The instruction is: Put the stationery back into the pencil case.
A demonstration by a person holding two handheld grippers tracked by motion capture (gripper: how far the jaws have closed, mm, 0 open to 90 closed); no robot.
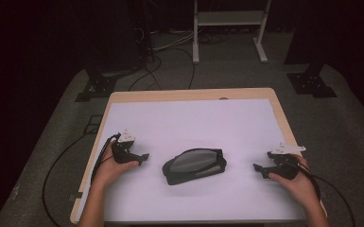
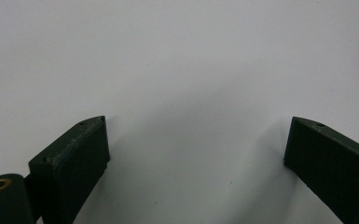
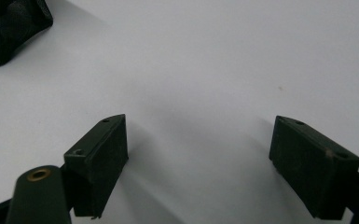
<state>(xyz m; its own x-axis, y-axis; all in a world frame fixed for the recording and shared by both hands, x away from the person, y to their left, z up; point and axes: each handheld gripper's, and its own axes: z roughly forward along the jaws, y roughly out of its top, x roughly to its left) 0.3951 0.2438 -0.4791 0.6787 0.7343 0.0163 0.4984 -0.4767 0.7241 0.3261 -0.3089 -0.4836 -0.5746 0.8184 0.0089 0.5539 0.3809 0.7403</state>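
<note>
eyeglass case (image 1: 195, 165), black and soft-looking with a glossy grey lid panel, lies at the centre of the white tabletop (image 1: 194, 118), tilted so that its long axis runs from about 8 o'clock to 2 o'clock. it seems closed, though the dim light makes the seam hard to read.

at 9 o'clock from the case, the left gripper (image 1: 143, 157) rests low in the person's left hand (image 1: 108, 170), its tip aimed toward 3 o'clock at the case but apart from it. in the left gripper view the jaws stand spread wide, with bare white surface between them.

at 3 o'clock from the case, the right gripper (image 1: 257, 169) sits in the right hand (image 1: 295, 182), tip aimed toward 9 o'clock, also apart from the case. in the right gripper view its jaws are spread wide over bare surface, and a dark corner of the case (image 3: 9, 28) shows off at 10 o'clock, well outside the gap.

judging by this, the work is at its approach step: both grippers flank the case with nothing gripped. the next move likely calls for bringing one gripper in level, close to the surface, so that its jaws straddle an end or edge of the case, while the other steadies the far end. the right gripper needs to swing toward 10 o'clock to line up. the case looks smooth and low, so a shallow bite may slip or push it sideways.
</note>
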